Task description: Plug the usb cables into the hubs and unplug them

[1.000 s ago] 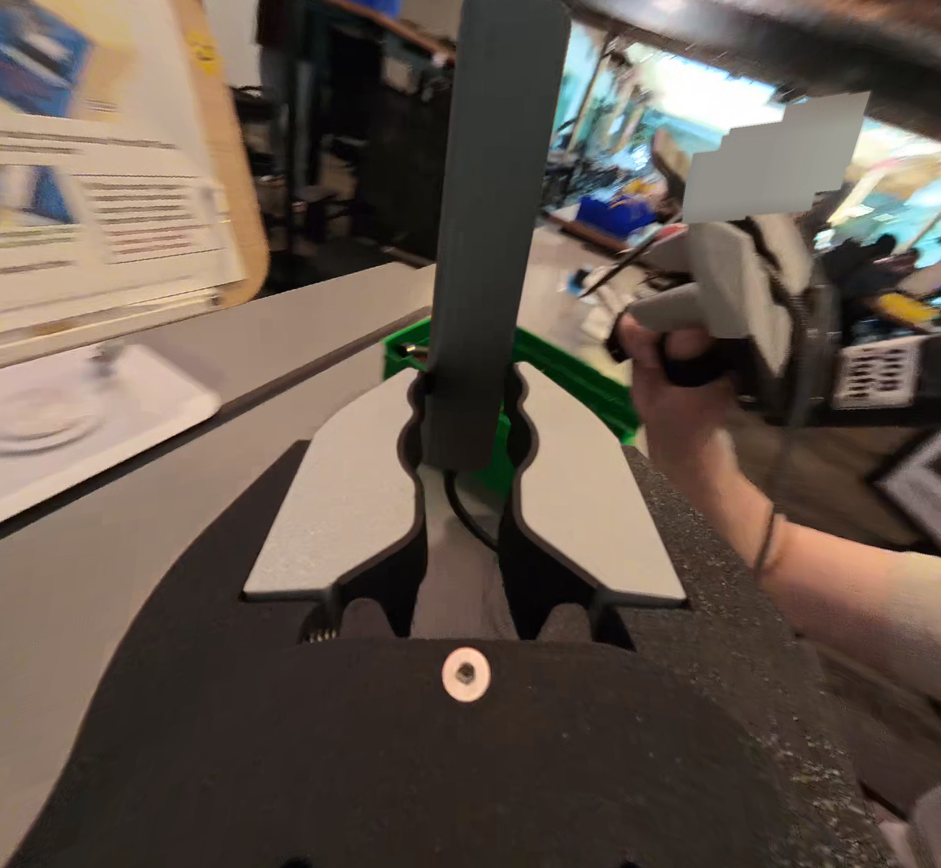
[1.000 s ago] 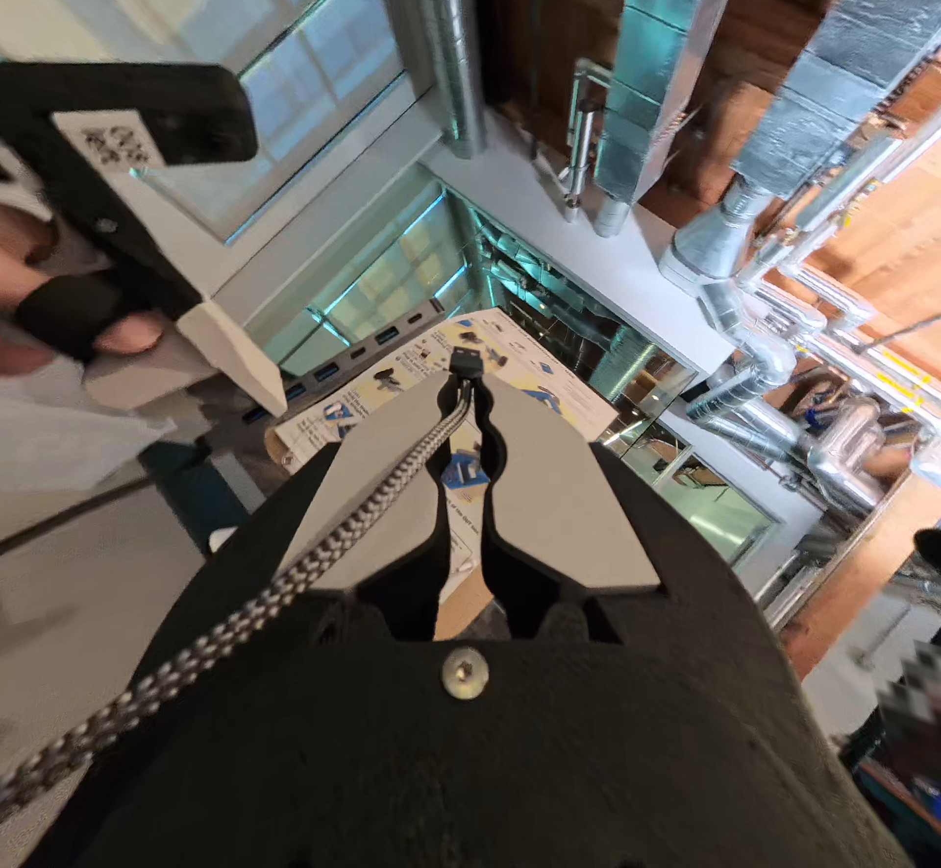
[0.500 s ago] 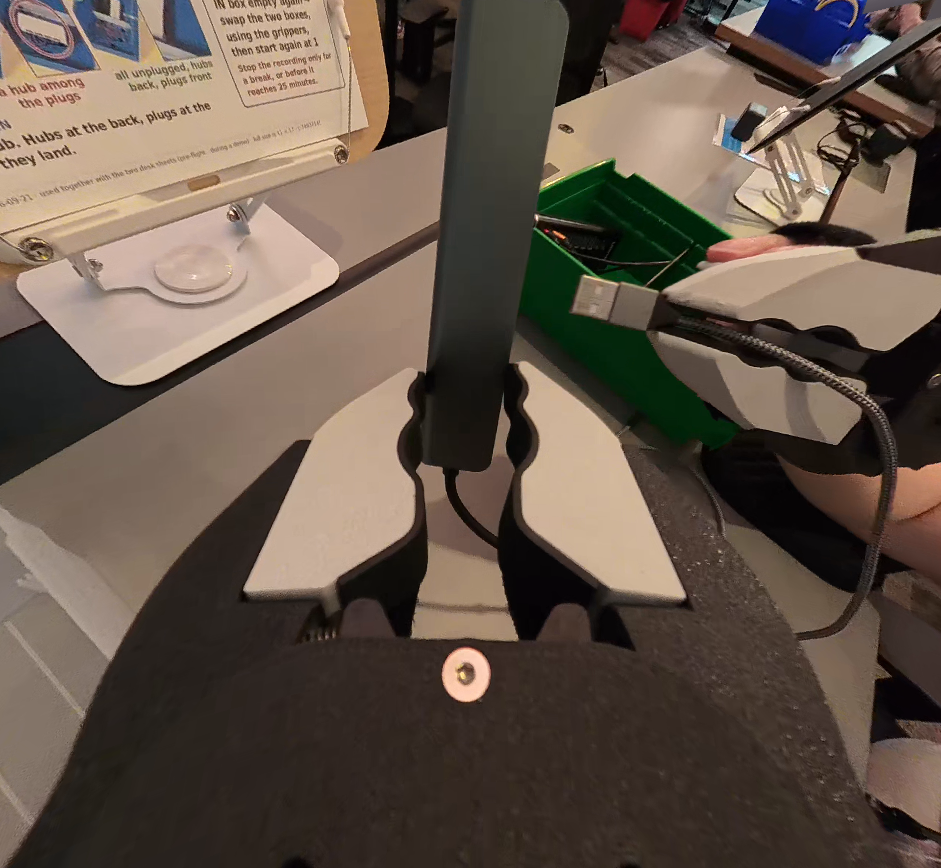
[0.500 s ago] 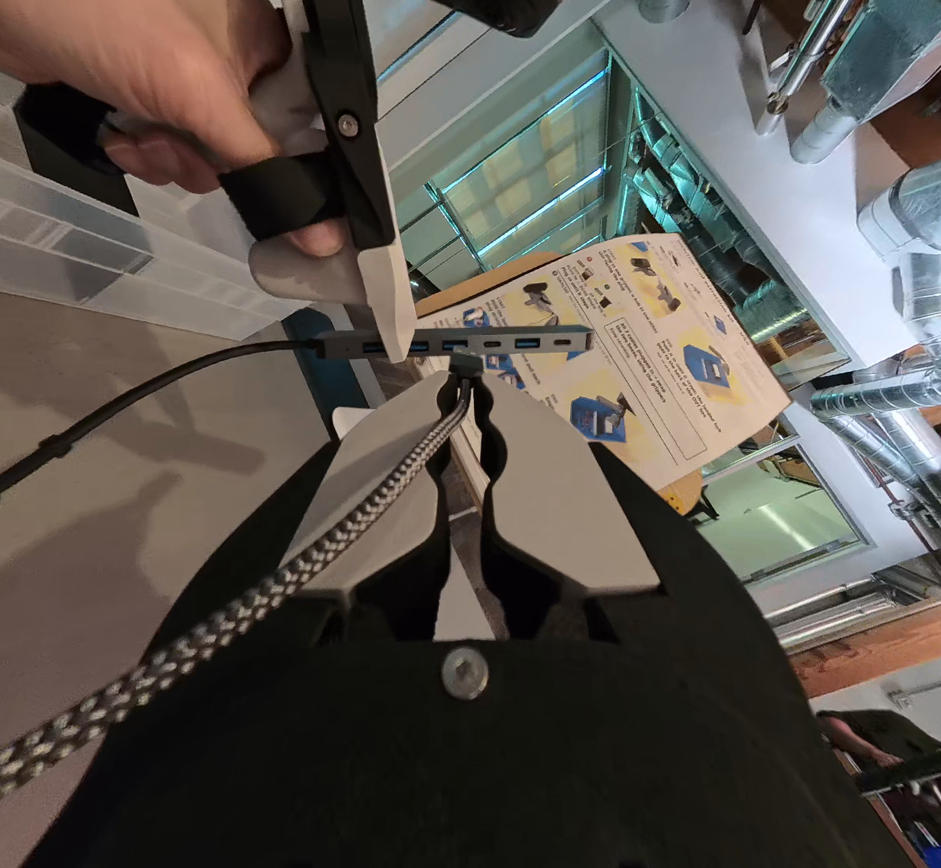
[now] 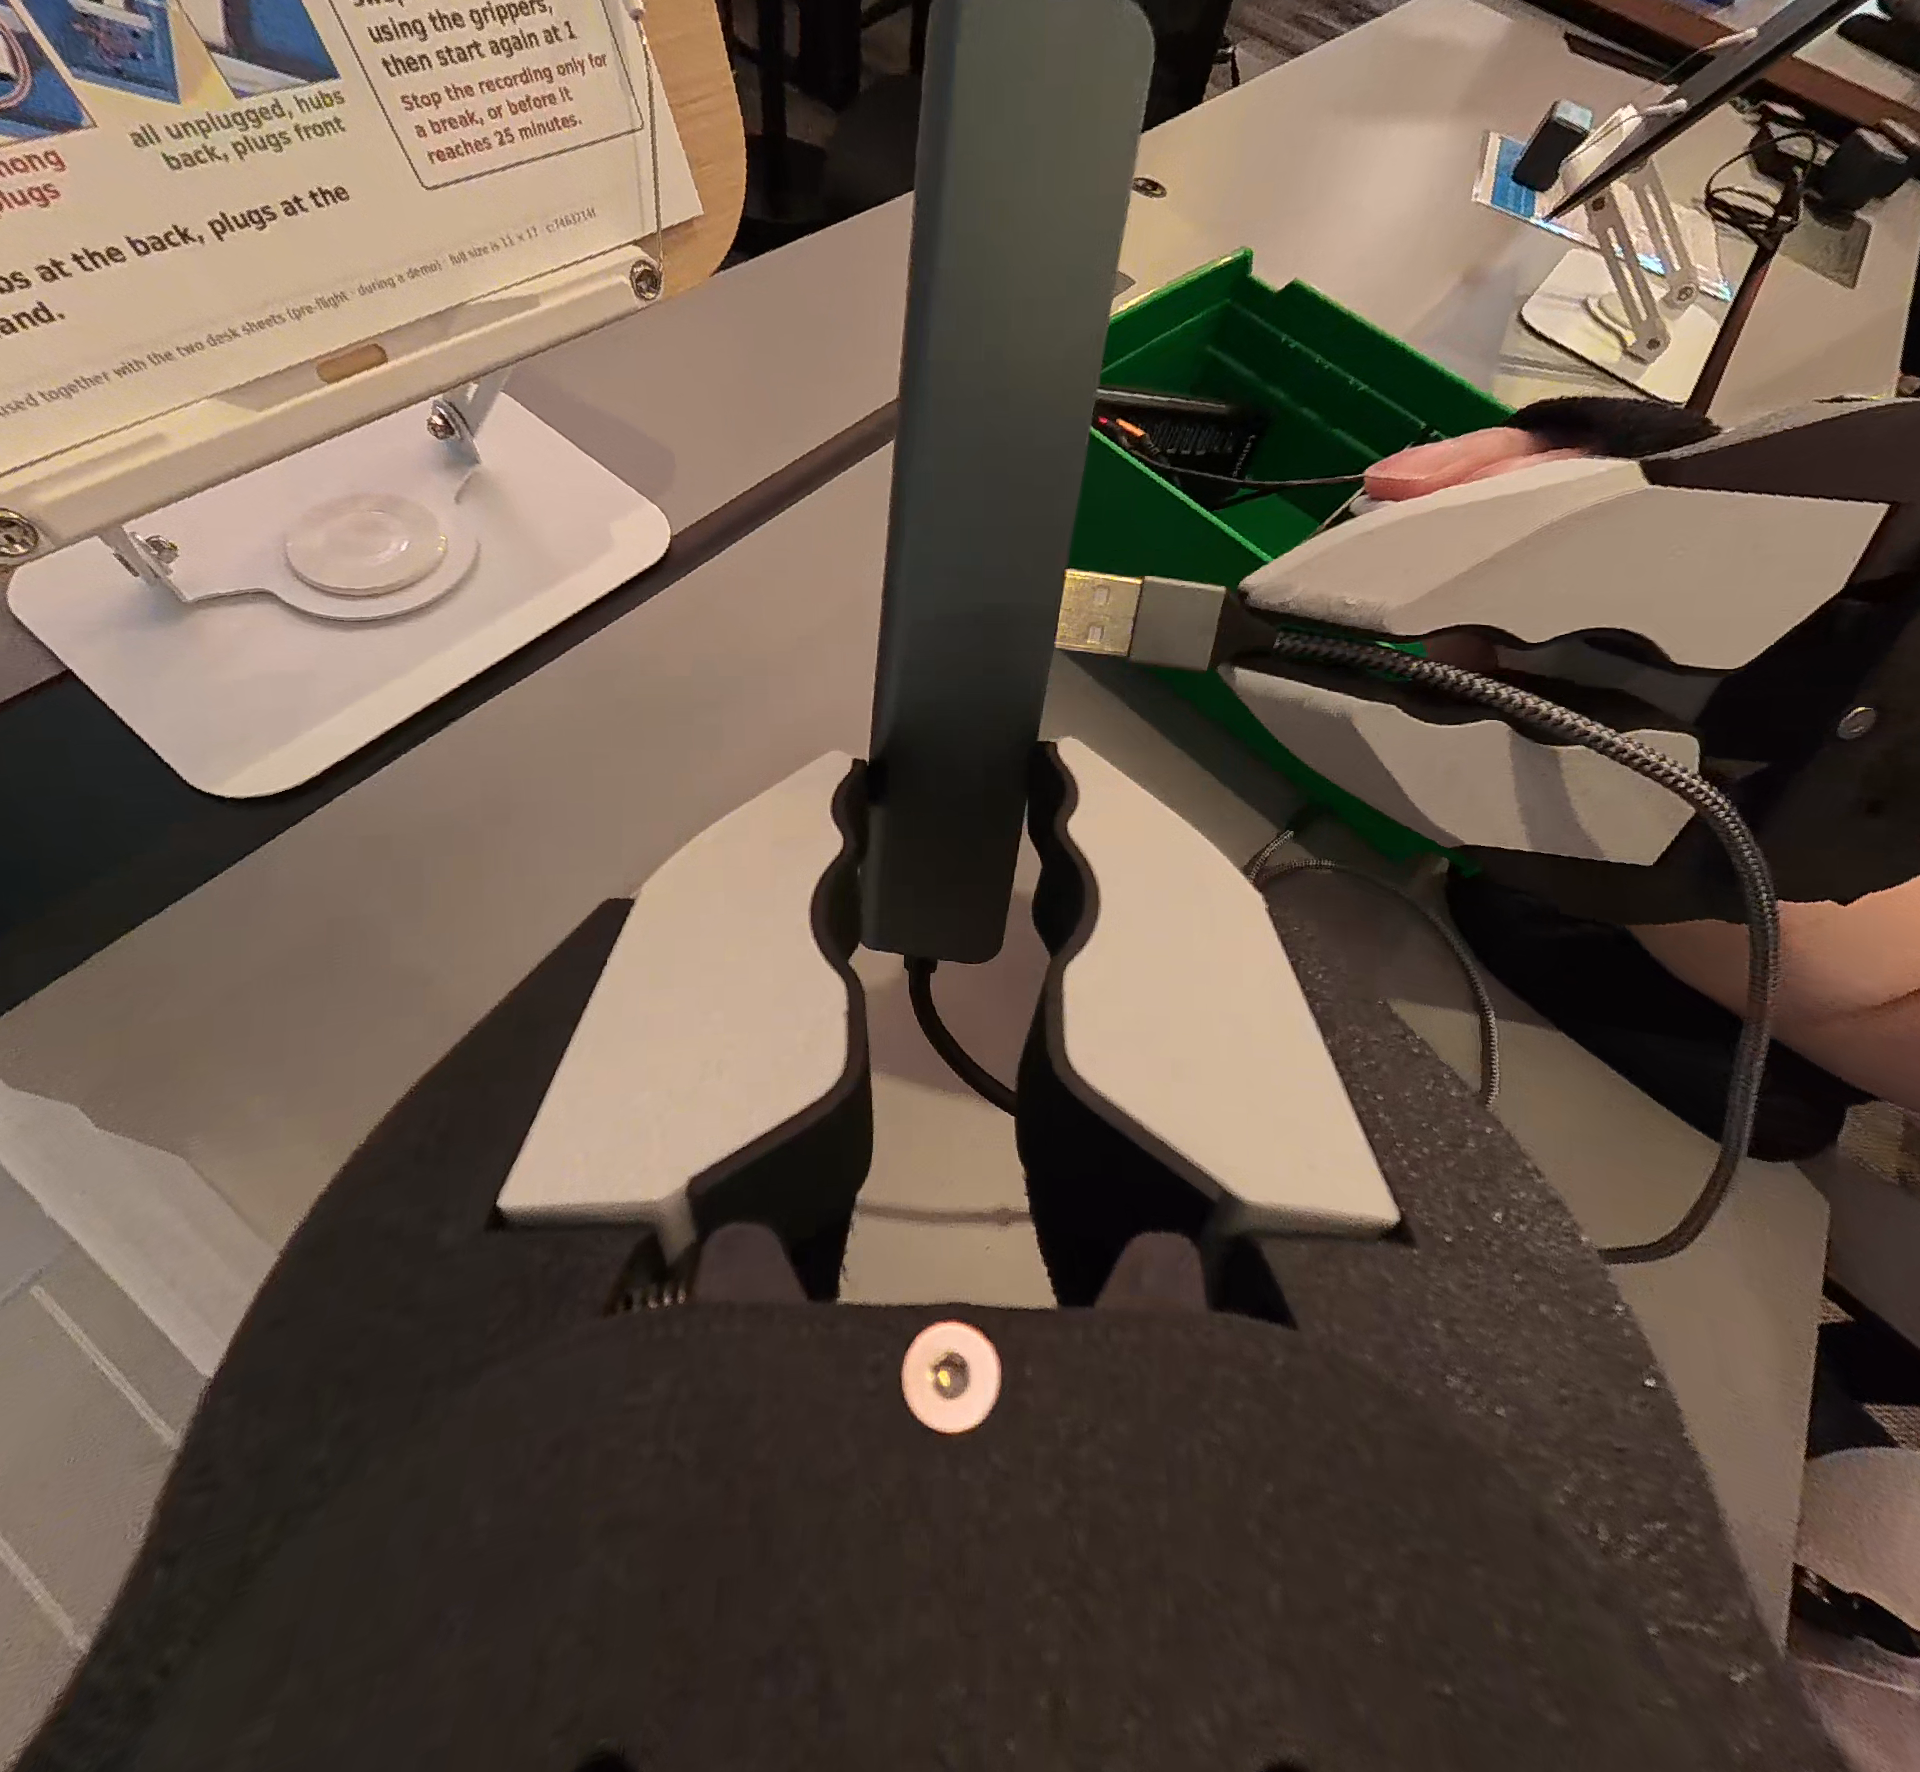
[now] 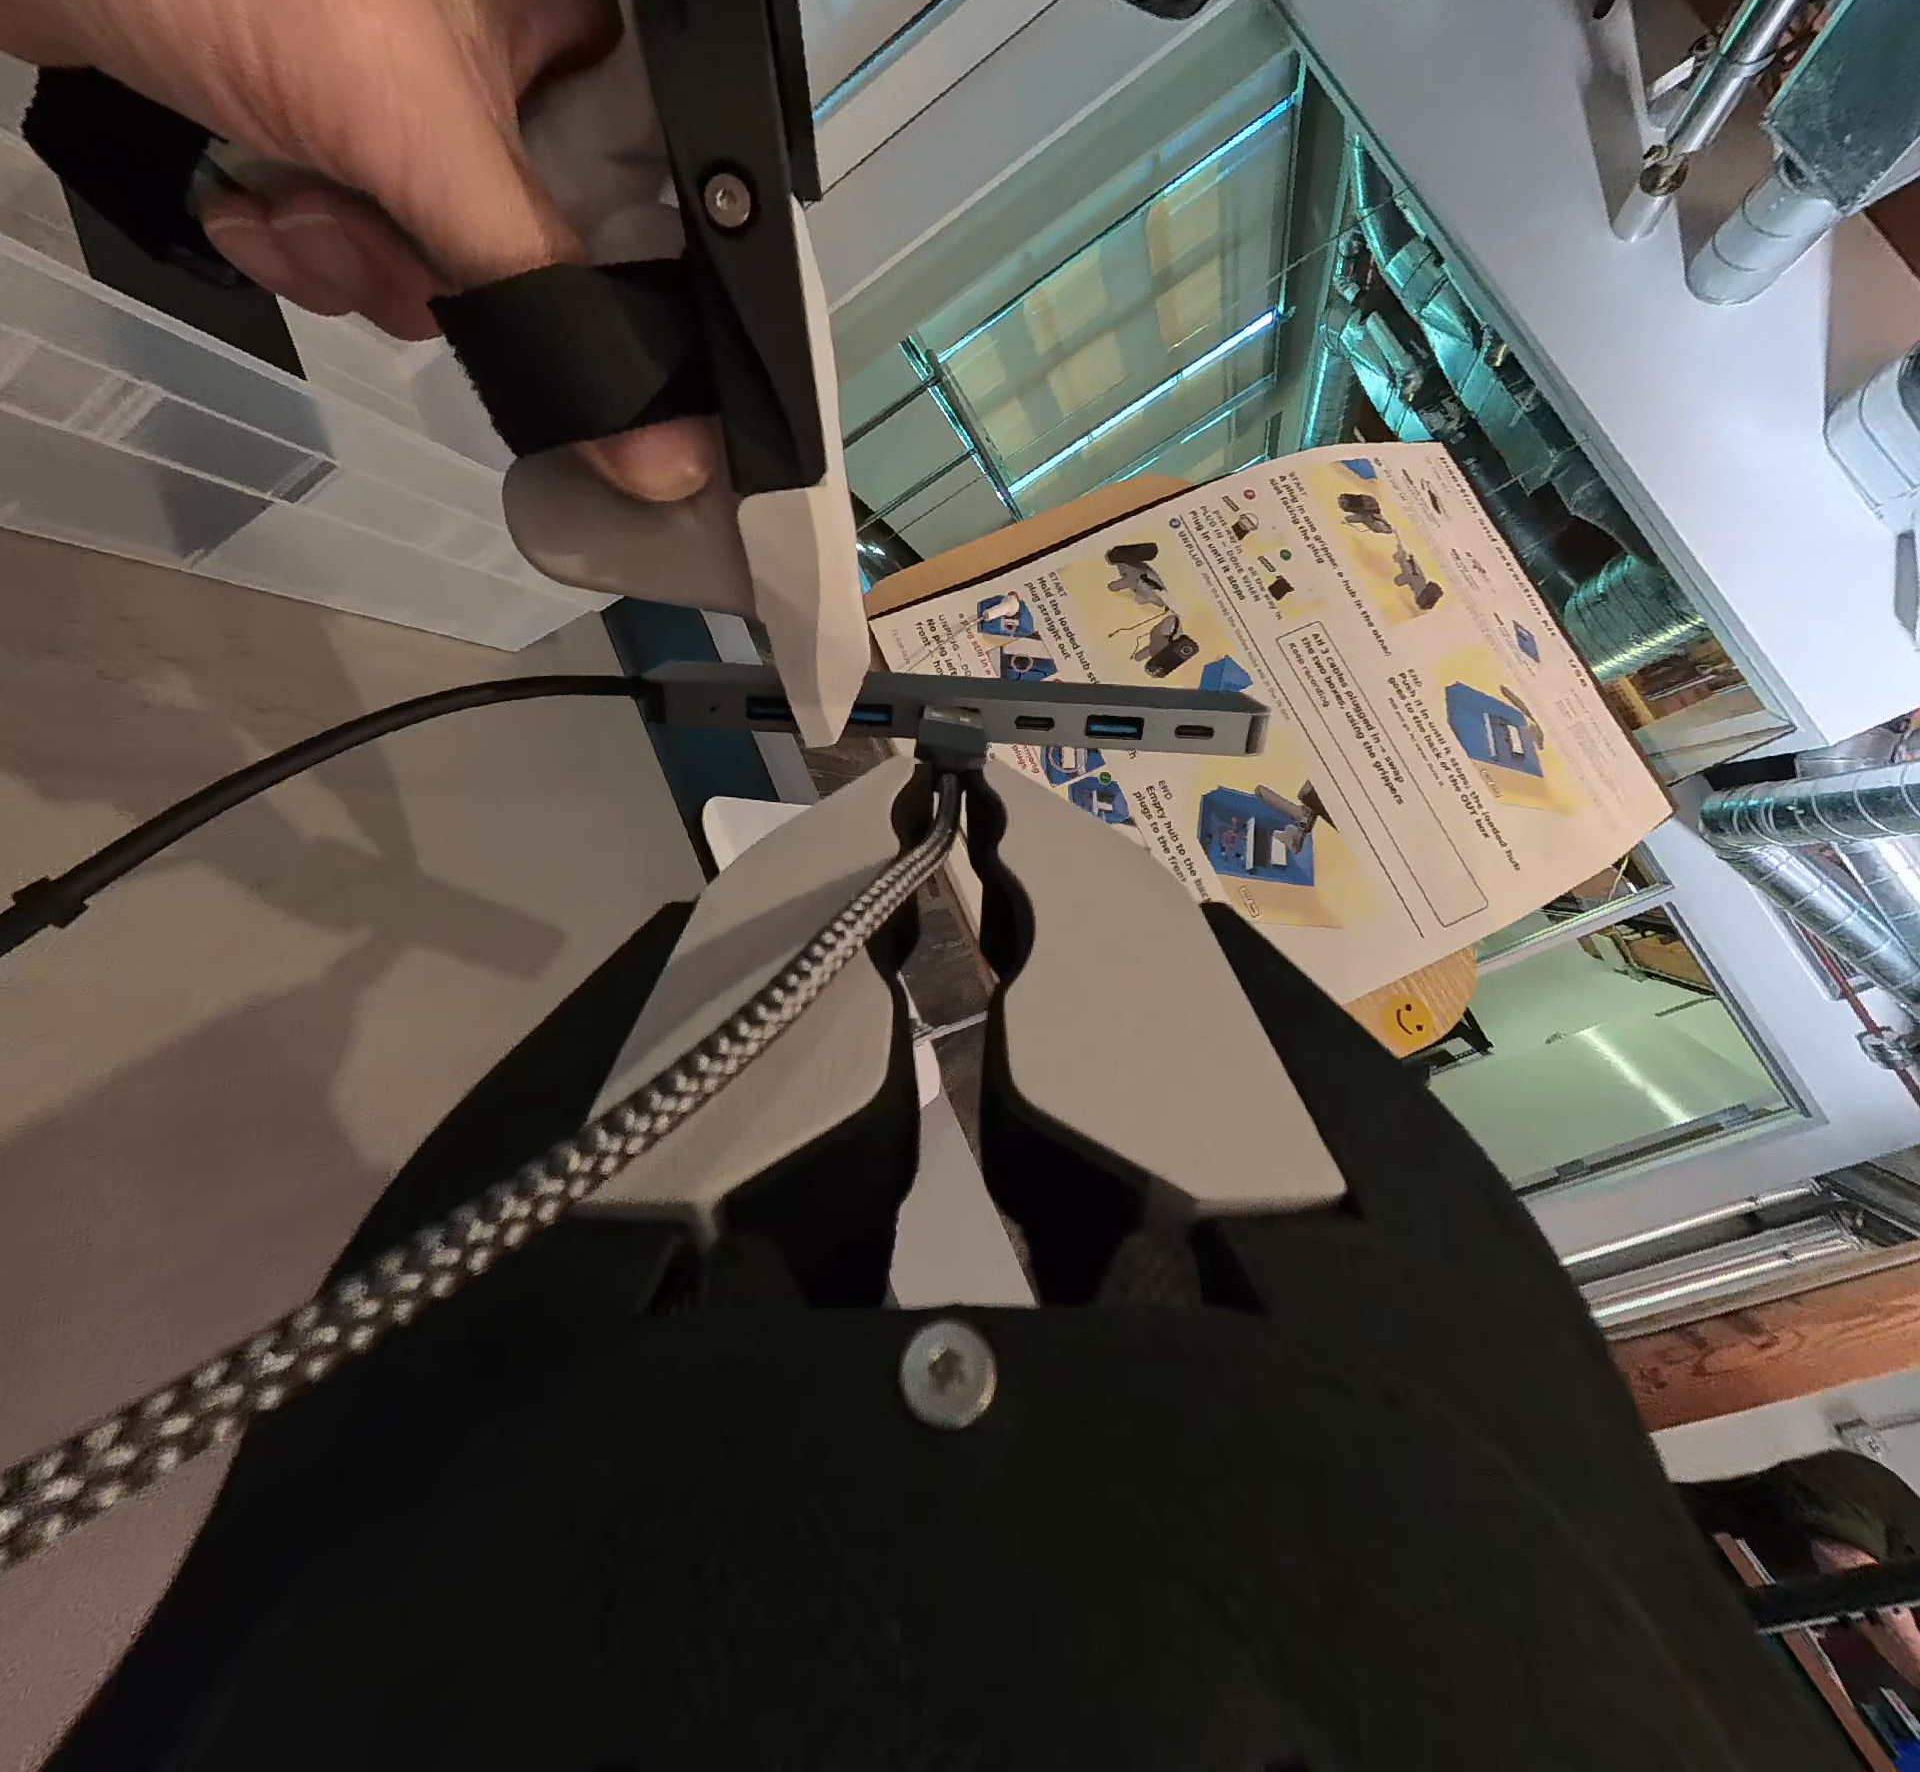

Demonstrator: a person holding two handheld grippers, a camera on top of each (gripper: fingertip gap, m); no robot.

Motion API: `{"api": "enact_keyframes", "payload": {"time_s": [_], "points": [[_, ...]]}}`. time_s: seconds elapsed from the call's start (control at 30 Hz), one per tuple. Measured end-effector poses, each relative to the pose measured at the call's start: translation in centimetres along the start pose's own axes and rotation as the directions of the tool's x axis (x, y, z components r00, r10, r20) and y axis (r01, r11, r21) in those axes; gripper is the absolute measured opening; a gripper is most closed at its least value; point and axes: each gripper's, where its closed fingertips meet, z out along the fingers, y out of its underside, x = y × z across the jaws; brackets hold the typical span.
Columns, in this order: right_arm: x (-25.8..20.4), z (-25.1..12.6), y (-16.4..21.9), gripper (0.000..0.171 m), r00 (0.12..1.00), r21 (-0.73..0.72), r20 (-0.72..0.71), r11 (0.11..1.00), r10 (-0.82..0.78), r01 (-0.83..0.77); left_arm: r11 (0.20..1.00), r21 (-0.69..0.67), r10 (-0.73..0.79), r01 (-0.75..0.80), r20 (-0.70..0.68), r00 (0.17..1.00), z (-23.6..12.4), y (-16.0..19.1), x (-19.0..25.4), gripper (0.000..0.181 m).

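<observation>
My left gripper point(image 5: 945, 787) is shut on the lower end of a dark grey USB hub point(image 5: 1008, 434), which stands upright between its fingers. The hub's black cable point(image 5: 951, 1047) runs back between them. My right gripper point(image 5: 1242, 636) comes in from the right, shut on a USB plug point(image 5: 1138, 621) with a braided cable point(image 5: 1621, 746). The plug's metal tip meets the hub's right edge. In the right wrist view, my right gripper point(image 6: 940, 787) holds the plug point(image 6: 951, 733) against the hub's point(image 6: 1195, 725) row of ports. I cannot tell how far in it is. A left finger point(image 6: 805, 610) crosses the hub.
A green box point(image 5: 1174, 517) holding dark items and wires stands just behind the hub. An instruction sheet point(image 5: 312, 112) on a white stand point(image 5: 312, 621) is at the left. A clear plastic bin point(image 6: 260, 475) and a tablet stand point(image 5: 1621, 288) are farther off. Across from one pair of fingers to the other is roughly 5 cm.
The right gripper has brought the plug leftwards until its tip reaches the hub's port side. The left gripper has kept the hub upright and tilted down towards the table.
</observation>
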Motion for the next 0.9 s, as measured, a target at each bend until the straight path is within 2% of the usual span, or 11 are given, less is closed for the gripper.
{"api": "enact_keyframes", "payload": {"time_s": [0.37, 0.73, 0.8, 0.9], "points": [[0.0, -0.1, 0.2, 0.007, 0.999, -0.029, 0.025, 0.999, -0.033, 0.034, 0.993, -0.035, 0.116, -0.114, 0.06, 0.991, -0.1, 0.0, 0.6, 0.029], [1.4, -0.8, -0.6, 0.007, 0.999, 0.041, -0.031, 0.999, 0.012, -0.011, 0.973, -0.008, 0.23, -0.23, 0.085, 0.969, -0.4, -0.9, 2.1, 0.029], [1.9, -1.1, -0.9, 0.007, 0.999, 0.067, -0.049, 0.998, 0.009, -0.006, 0.972, 0.021, 0.232, -0.235, 0.078, 0.97, -0.5, -1.3, 2.5, 0.029], [2.9, -2.1, -1.6, 0.006, 0.998, 0.125, -0.058, 0.992, 0.01, -0.002, 0.968, 0.118, 0.225, -0.223, -0.012, 0.974, -1.7, -2.4, 3.6, 0.029]]}}
